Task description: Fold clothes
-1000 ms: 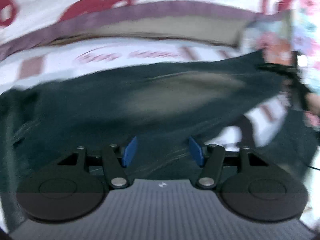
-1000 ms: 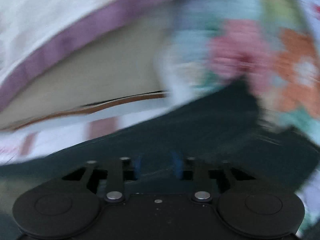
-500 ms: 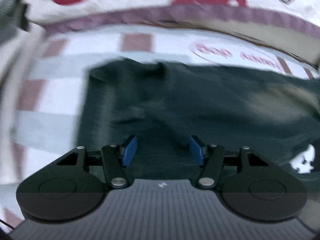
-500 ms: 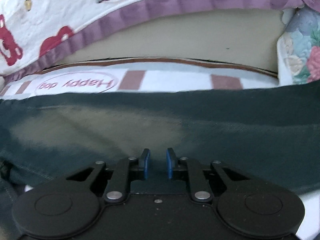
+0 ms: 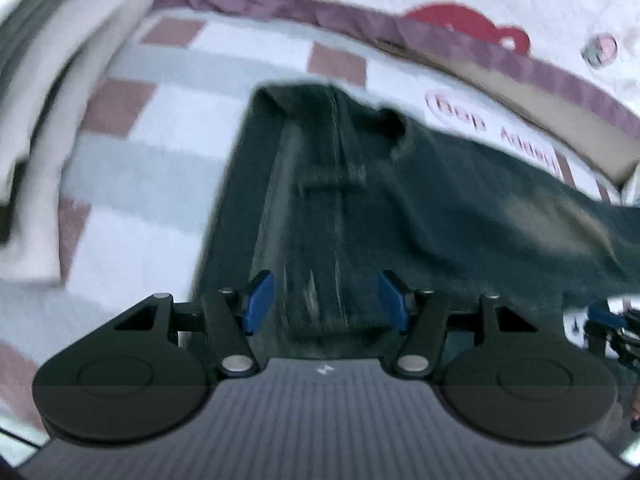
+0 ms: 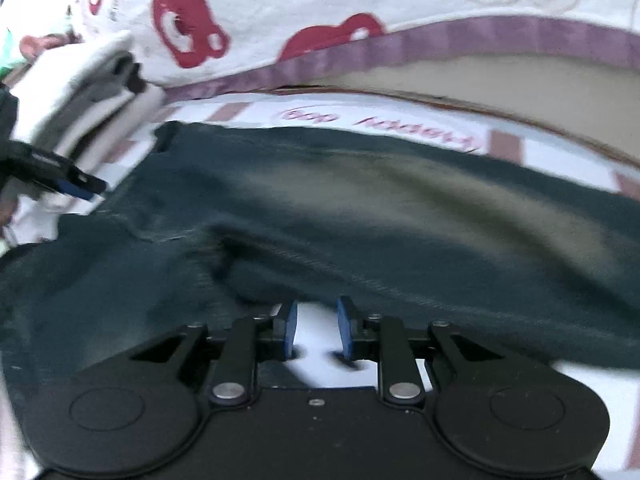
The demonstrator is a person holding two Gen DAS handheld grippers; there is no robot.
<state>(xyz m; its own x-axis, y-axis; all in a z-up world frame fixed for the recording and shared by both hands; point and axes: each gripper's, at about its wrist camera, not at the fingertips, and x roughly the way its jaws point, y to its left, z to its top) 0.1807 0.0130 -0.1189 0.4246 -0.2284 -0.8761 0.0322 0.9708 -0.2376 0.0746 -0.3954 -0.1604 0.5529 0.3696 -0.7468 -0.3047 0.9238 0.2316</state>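
Observation:
Dark green jeans (image 5: 400,208) lie spread across a checked sheet (image 5: 160,152), their waistband end at the far left of the cloth. My left gripper (image 5: 326,300) hovers over that end, open, its blue pads wide apart and not pressing the fabric. From the right wrist view the same jeans (image 6: 360,208) fill the middle, with a faded patch along one leg. My right gripper (image 6: 318,328) sits at the jeans' near edge. Its jaws are opening and only white sheet shows between the pads. The left gripper's blue tip (image 6: 76,186) shows at the left edge.
A stack of folded white and grey clothes (image 6: 80,92) sits at the left end of the sheet, also seen in the left wrist view (image 5: 60,120). Behind the jeans runs a purple-edged quilt with red bears (image 6: 192,32) and a beige mattress side (image 6: 480,76).
Both views have slid along the jeans toward the waistband end, and the folded stack has come into sight. The right jaws have widened and now stand over the sheet at the jeans' edge.

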